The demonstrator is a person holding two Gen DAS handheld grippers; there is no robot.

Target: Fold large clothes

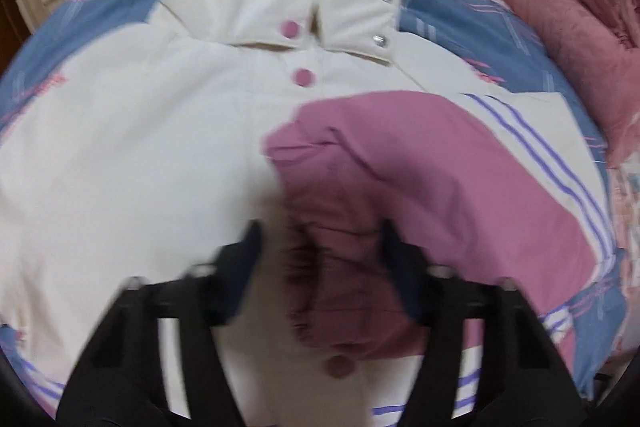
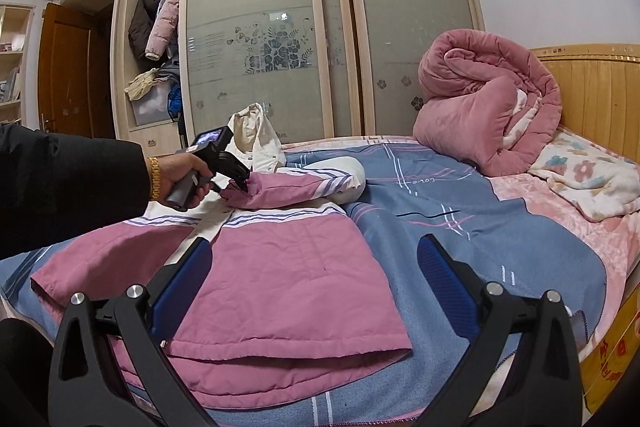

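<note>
**Jacket flat on the bed, one sleeve folded in**

Padded cream-and-pink snap-button jacket (image 1: 132, 147) is spread front-up on the blue striped bedsheet (image 2: 460, 227), long axis running straight ahead of the left gripper (image 1: 320, 247), collar at the far end. That gripper's jaws are spread but have the pink sleeve cuff (image 1: 344, 259) bunched between them, sleeve lying crosswise over the chest. It's blurry, so I can't tell how firm the hold is. Right gripper (image 2: 316, 267) hovers wide open, holding nothing, just above the pink hem. Rolled pink quilt (image 2: 488, 103) sits well off to its right.
</note>
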